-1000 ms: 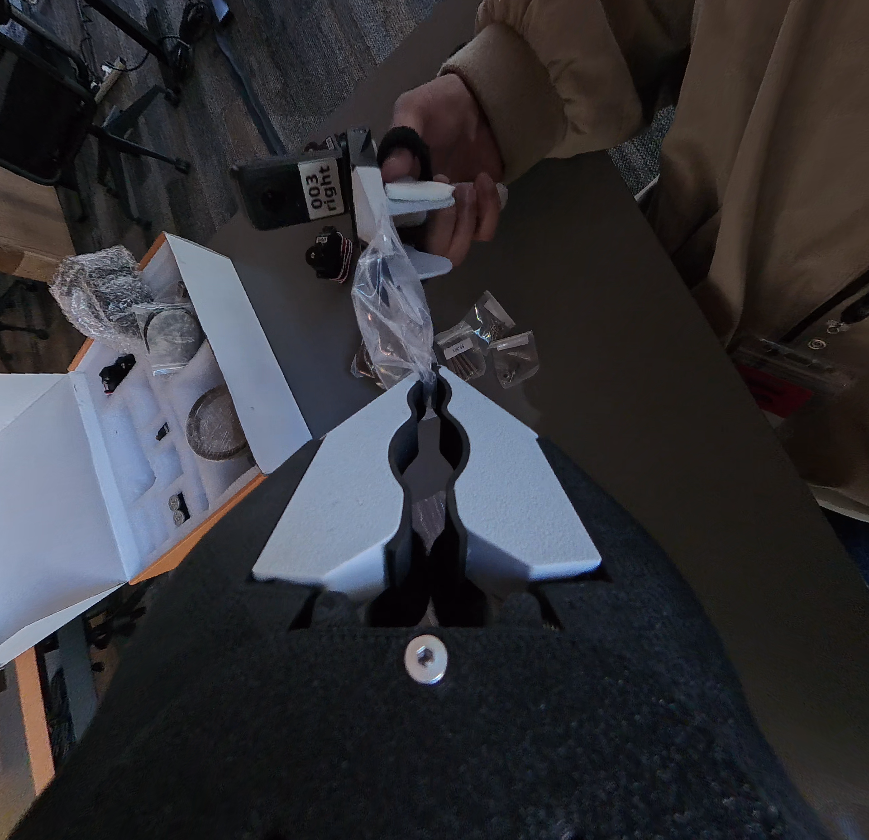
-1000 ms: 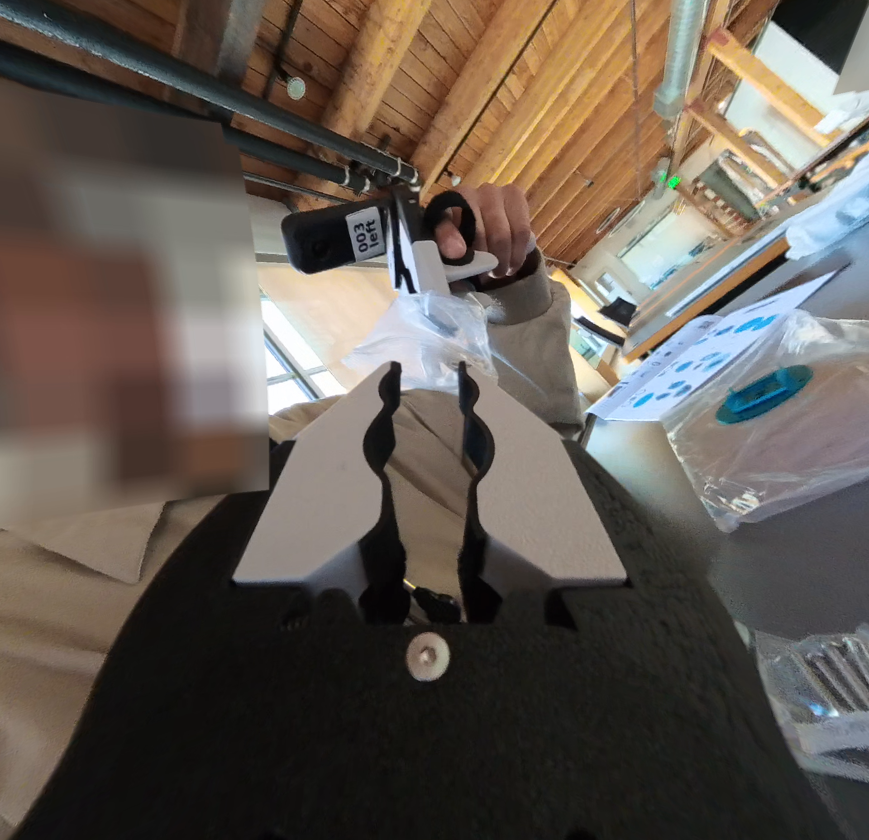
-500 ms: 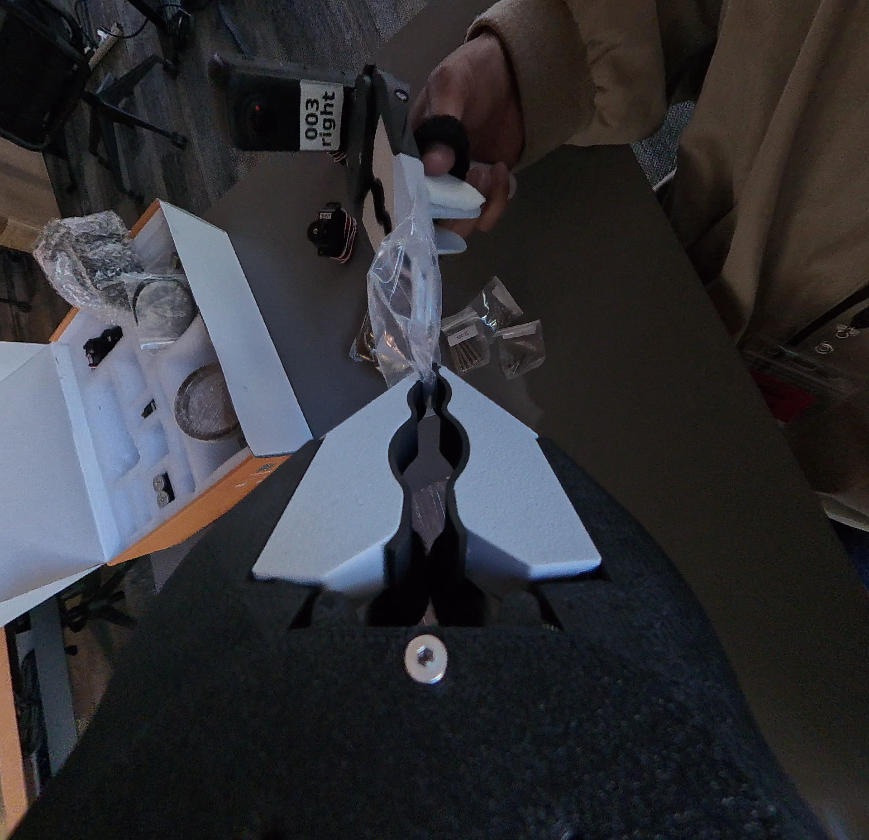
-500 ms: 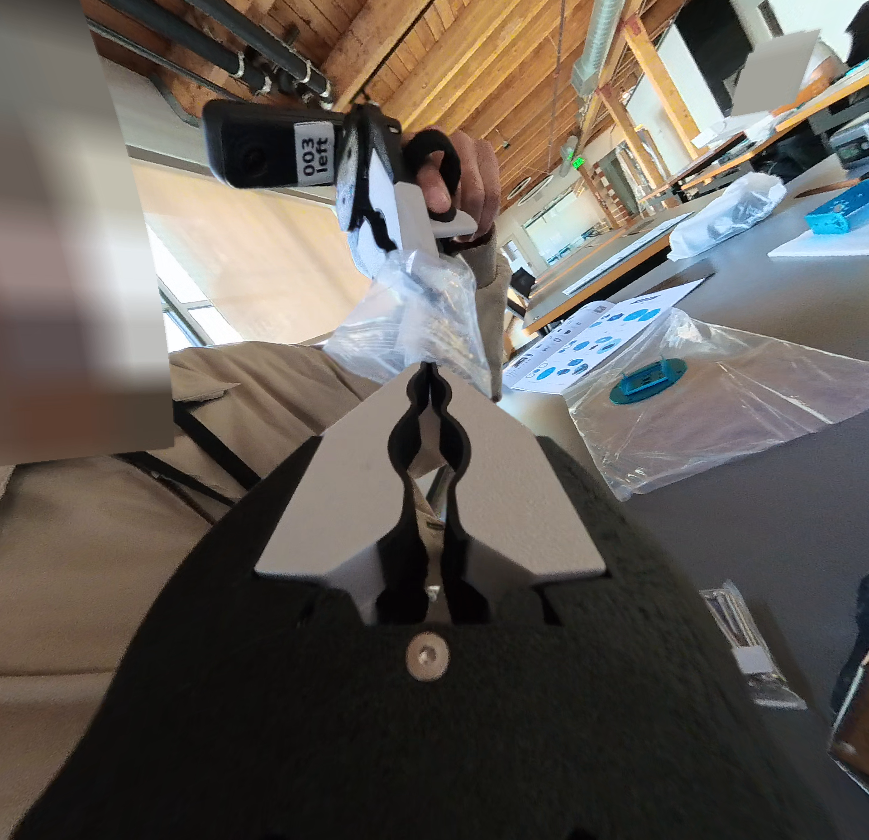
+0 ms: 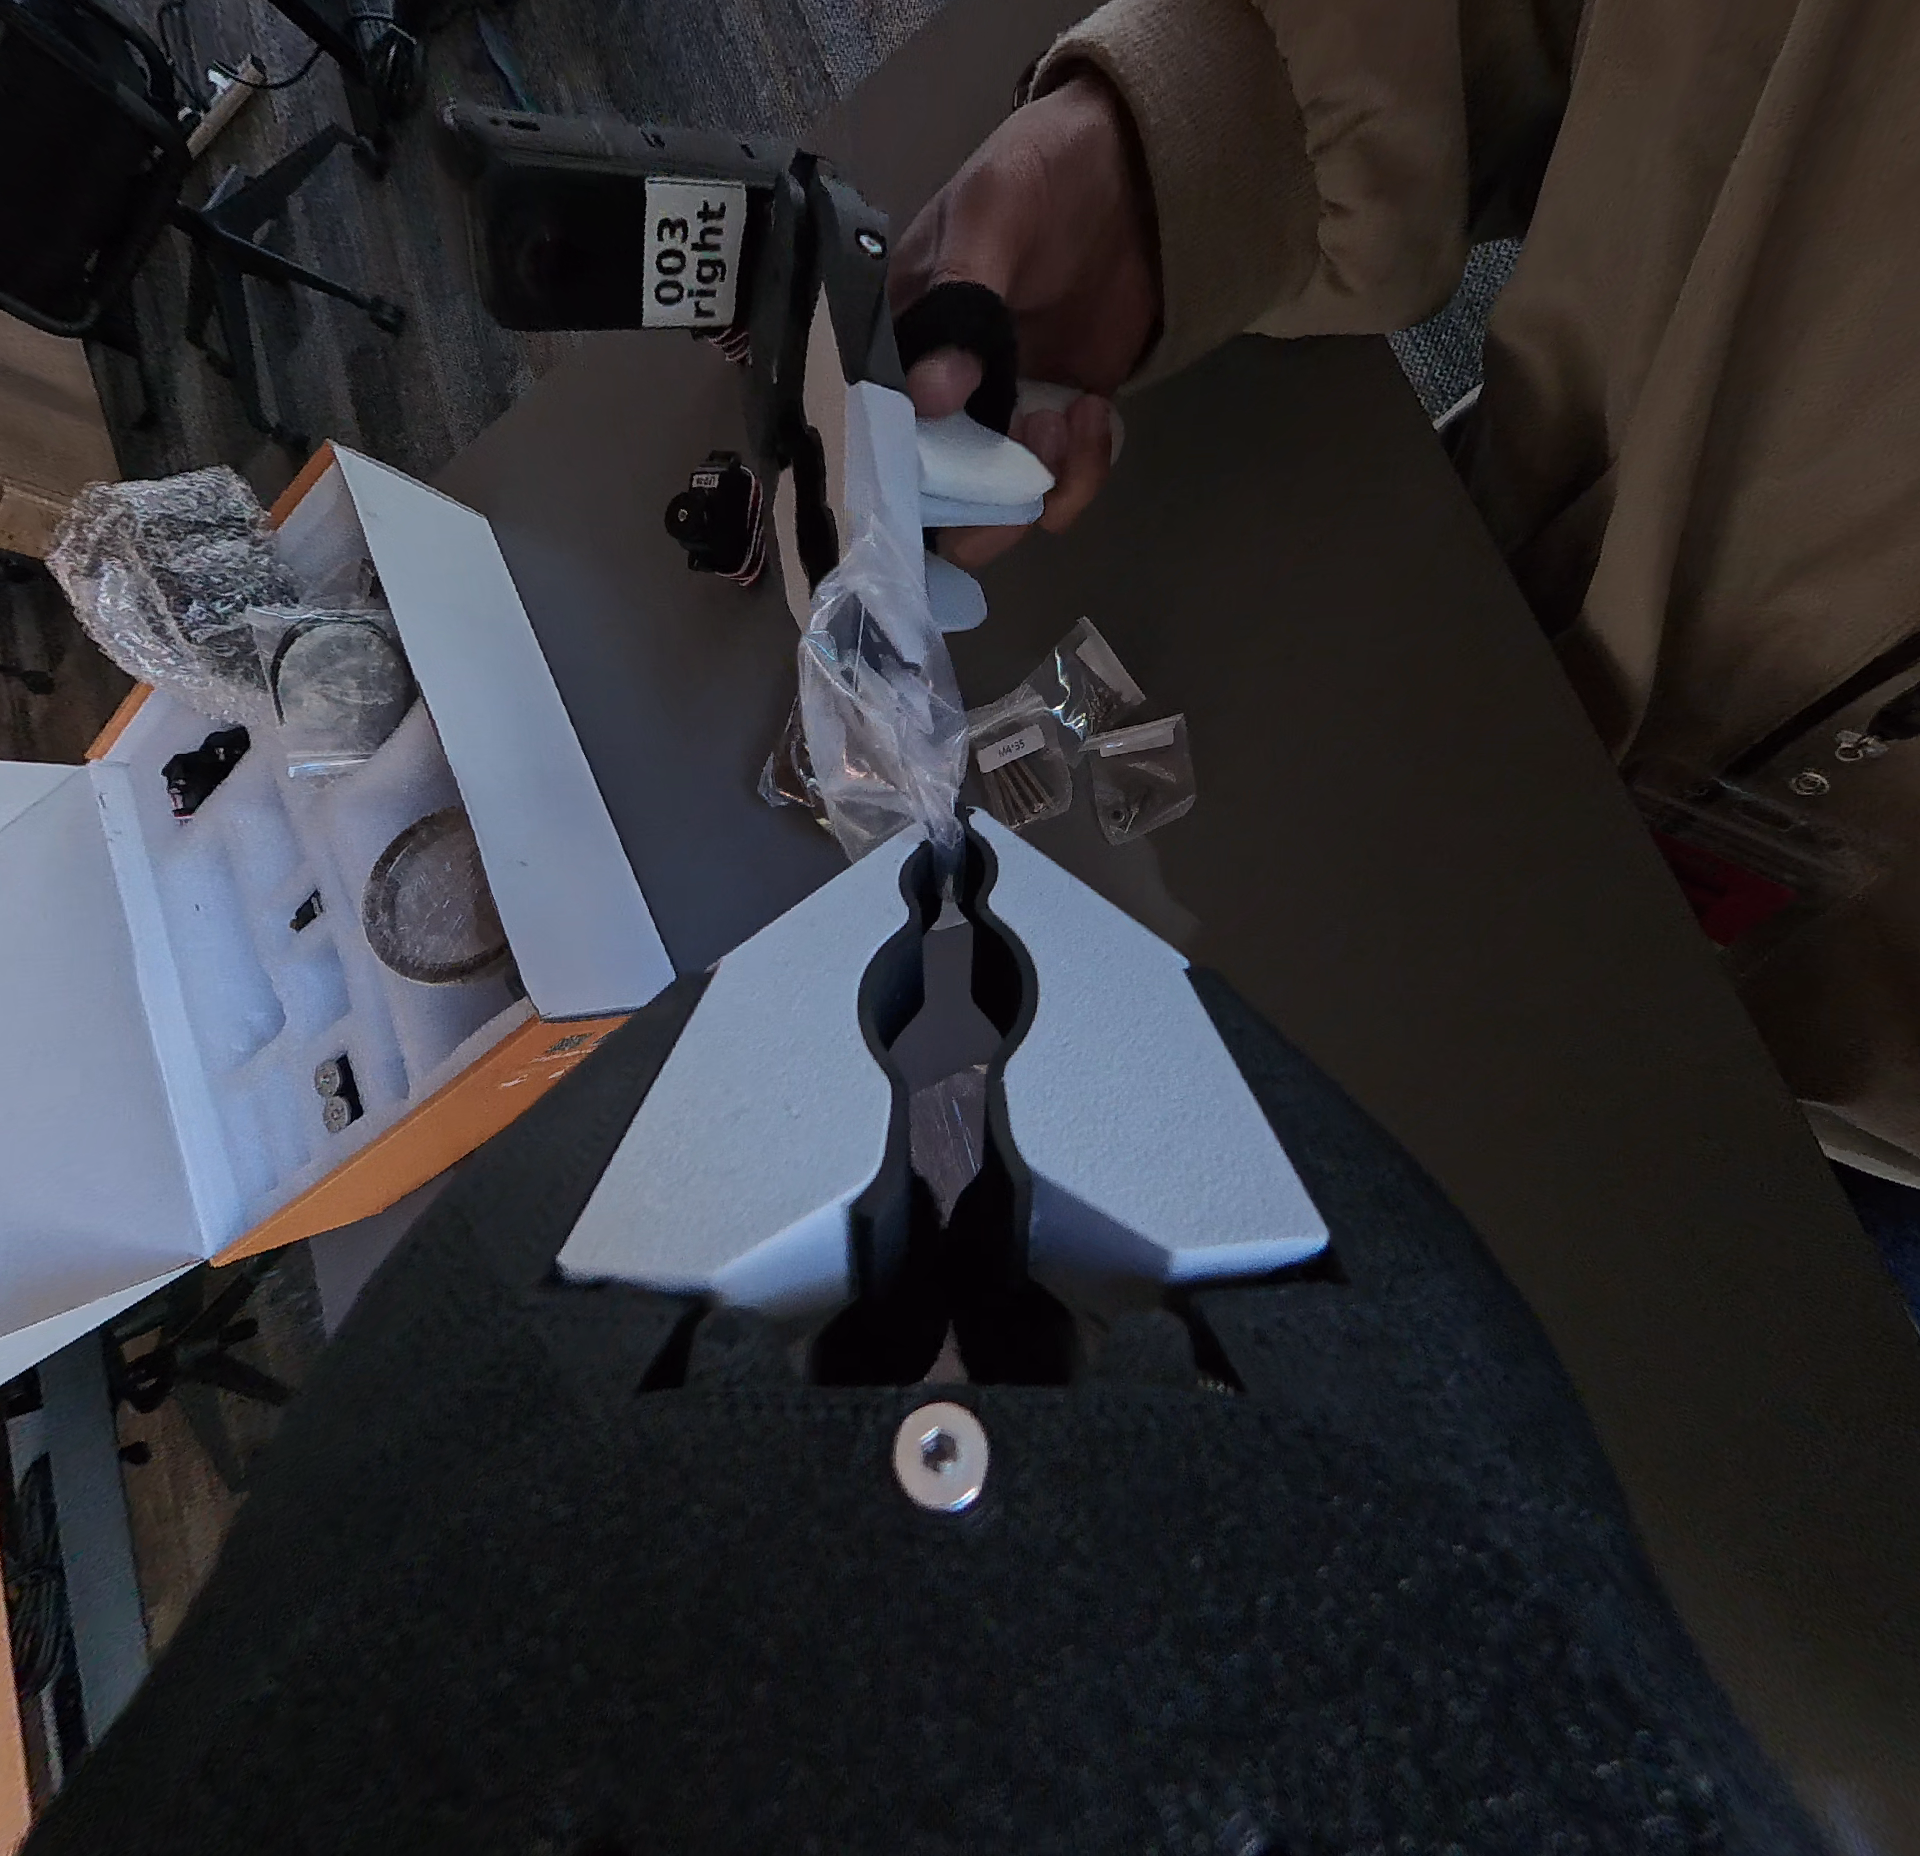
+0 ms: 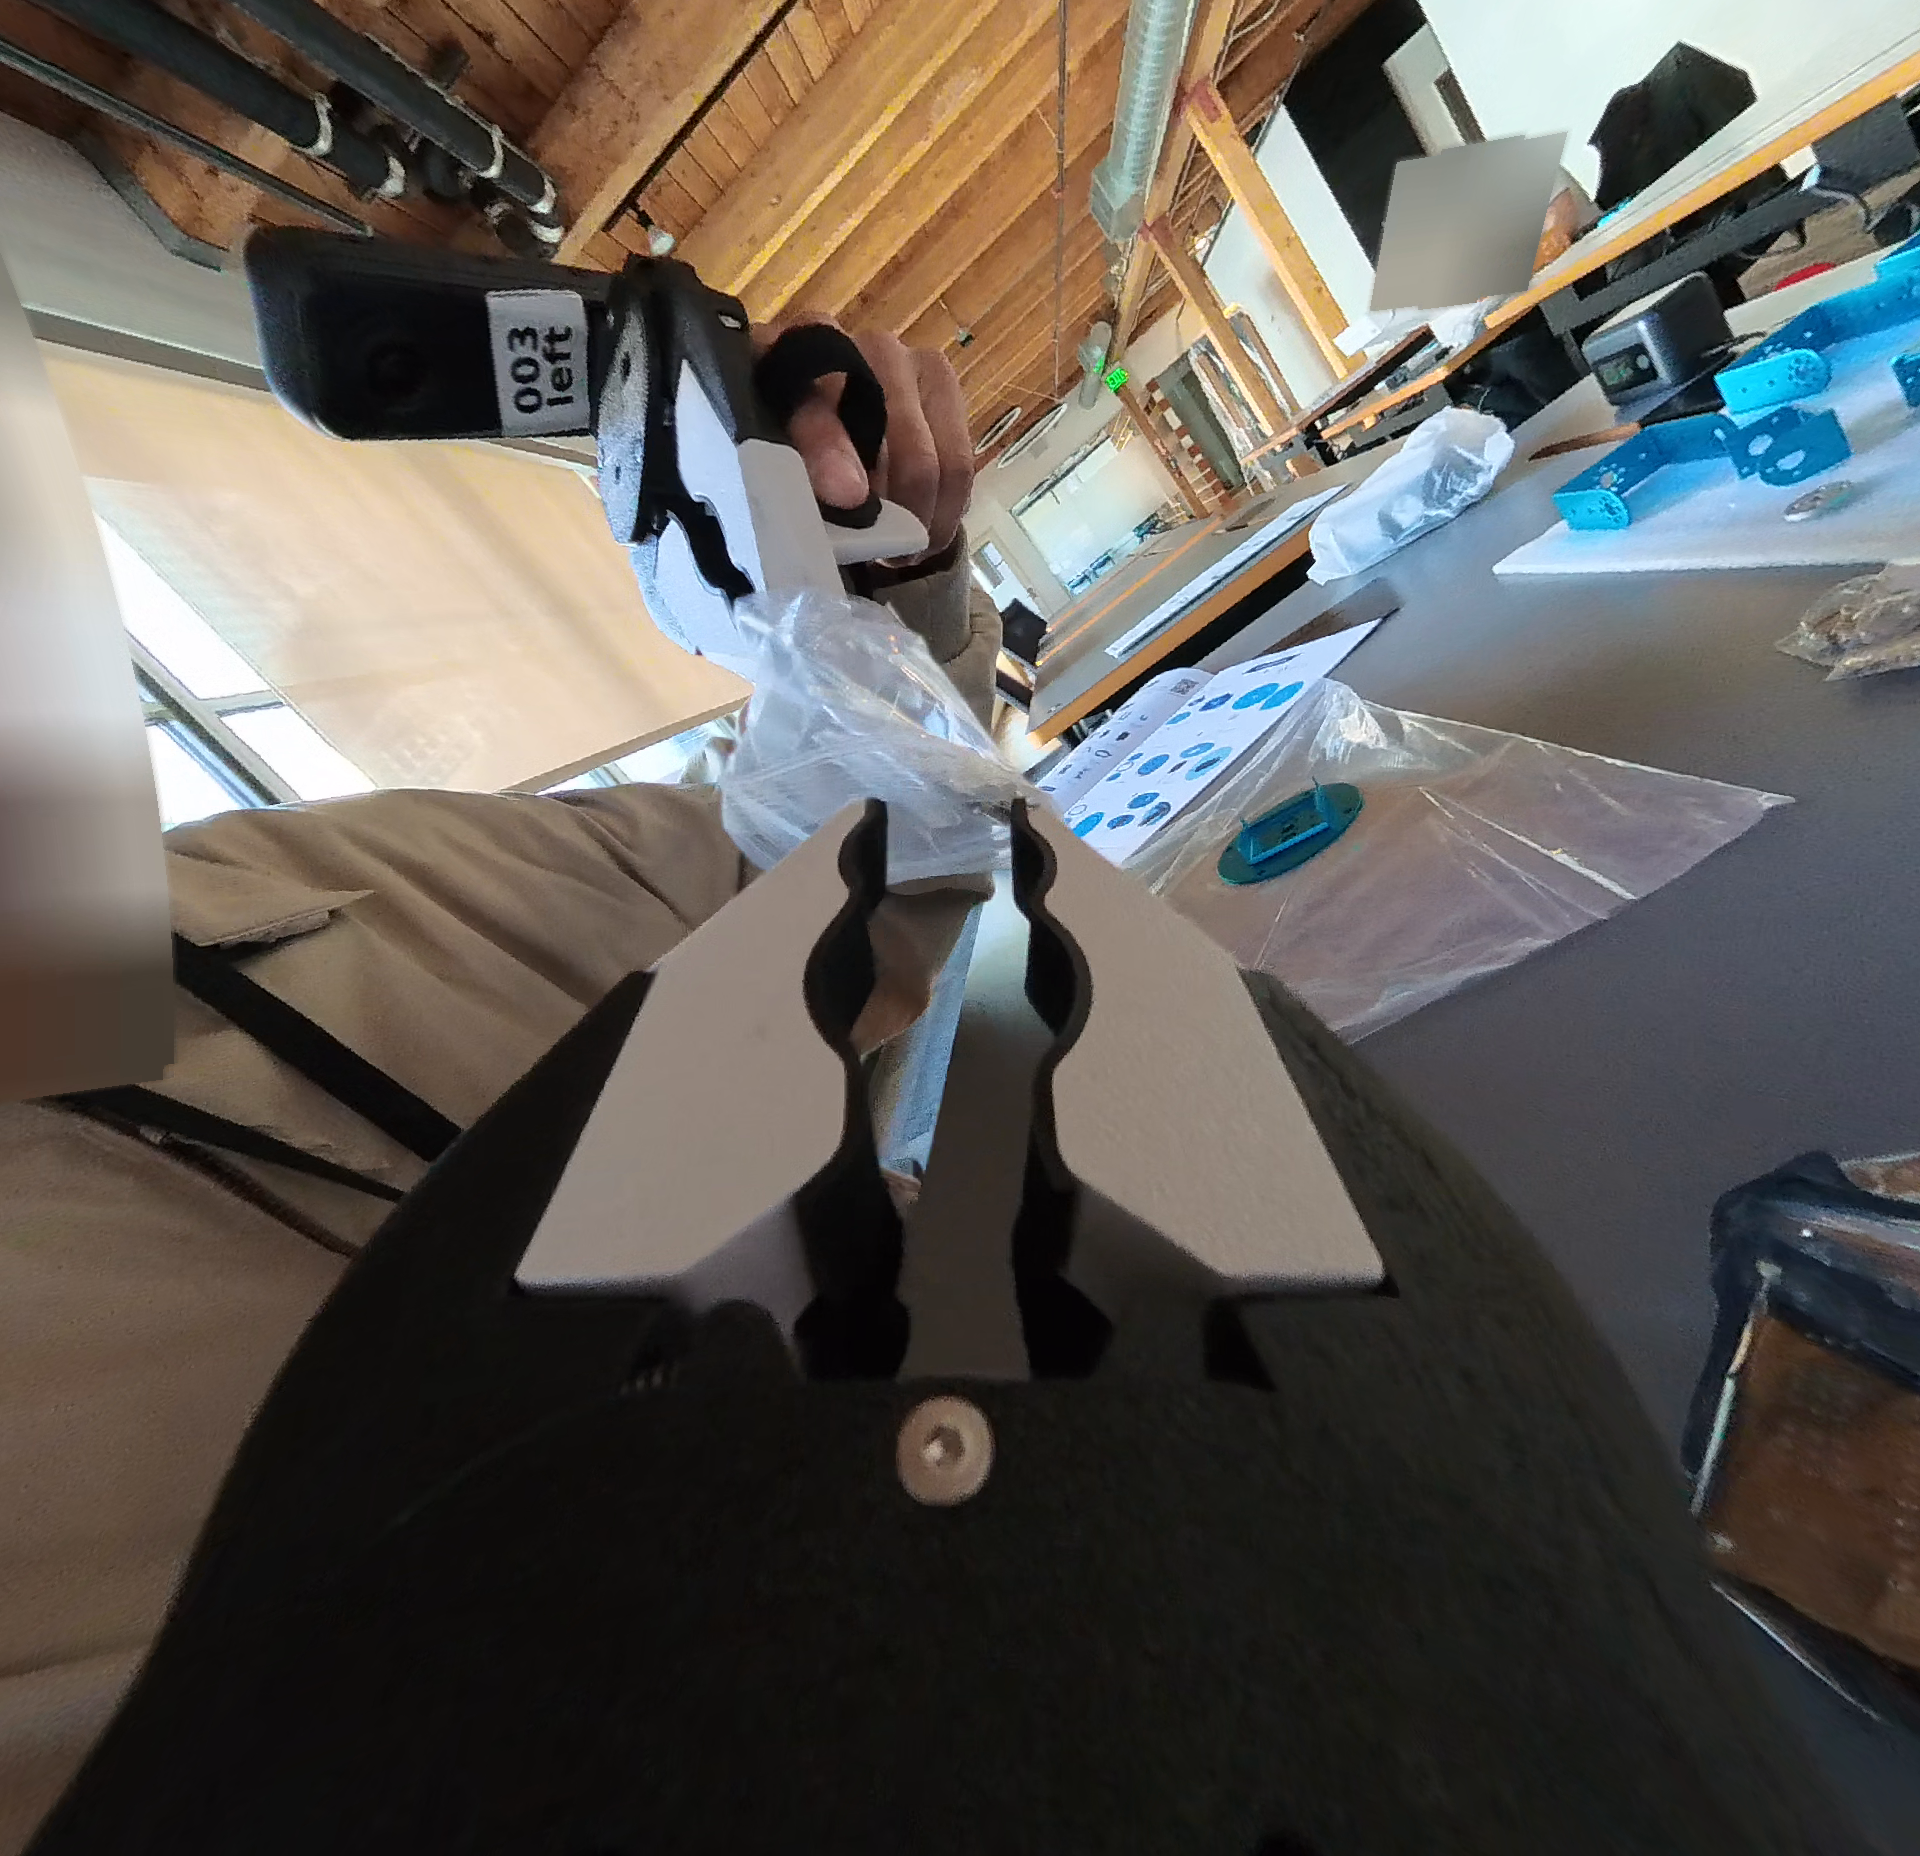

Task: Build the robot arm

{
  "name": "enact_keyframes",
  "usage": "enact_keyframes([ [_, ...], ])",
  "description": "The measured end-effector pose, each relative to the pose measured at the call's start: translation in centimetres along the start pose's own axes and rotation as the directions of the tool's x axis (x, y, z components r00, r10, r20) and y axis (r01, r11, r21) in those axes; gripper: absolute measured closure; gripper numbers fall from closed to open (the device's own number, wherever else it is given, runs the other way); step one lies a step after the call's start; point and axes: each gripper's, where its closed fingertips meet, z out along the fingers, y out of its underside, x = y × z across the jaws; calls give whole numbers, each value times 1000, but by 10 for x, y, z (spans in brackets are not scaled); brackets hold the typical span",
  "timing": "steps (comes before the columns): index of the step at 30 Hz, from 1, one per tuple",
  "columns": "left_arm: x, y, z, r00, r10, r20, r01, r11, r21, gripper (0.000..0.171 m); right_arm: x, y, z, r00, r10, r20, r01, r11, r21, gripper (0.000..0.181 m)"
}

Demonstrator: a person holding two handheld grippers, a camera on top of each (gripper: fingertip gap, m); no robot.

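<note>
Hanging between both tools above the dark grey table (image 5: 1403, 767), crumpled clear plastic bag (image 5: 883, 726) is pinched at its lower corner by the left gripper (image 5: 951, 840), tips pressed together. Right gripper (image 6: 948, 819) has gone from closed half a second ago to spread apart, bag edge loose between its fingers. So only the left holds it. Small clear hardware packets (image 5: 1081, 746) lie below; open white-and-orange box (image 5: 343, 871) sits well left.
</note>
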Motion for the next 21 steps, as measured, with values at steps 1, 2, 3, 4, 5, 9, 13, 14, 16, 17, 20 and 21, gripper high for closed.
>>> enact_keyframes([
  [1,0,-1,0,1000,-3,-5,3,1000,5,171,-1,-1,0,1000,4,11,-4,1000,6,158],
  [2,0,-3,1,1000,-4,-7,4,1000,13,171,-2,-2,1,1000,4,18,-5,1000,16,158],
  [3,1,-4,1,1000,-5,-10,5,1000,17,171,-2,-3,1,1000,13,24,-13,1000,25,158],
  [4,2,-4,2,1000,-5,-14,5,1000,19,171,-2,-5,1,999,25,35,-26,999,35,159],
  [5,2,-5,3,1000,-3,-16,3,1000,19,171,-3,-5,2,998,32,47,-34,999,34,161],
  [9,1,1,8,1000,8,-2,-8,1000,-12,171,-6,-3,3,999,-5,49,4,1000,17,181],
  [13,-5,7,0,1000,-23,14,23,1000,-6,171,-6,-7,-6,998,9,62,-12,999,39,181],
  [14,-7,10,-2,999,-33,22,33,999,-6,171,-6,-8,-9,998,12,63,-15,999,47,181],
  [16,-9,16,-7,998,-52,27,52,999,-10,171,-6,-7,-15,998,6,59,-8,999,41,181],
  [17,-10,21,-8,998,-60,30,60,998,-17,171,-5,-7,-17,999,-1,47,0,999,35,181],
  [20,-13,37,-13,994,-95,48,97,995,-31,171,1,-11,-31,1000,-15,-3,15,999,45,181],
  [21,-14,42,-15,992,-114,52,116,993,-26,171,3,-13,-36,1000,-9,-14,9,998,55,181],
])
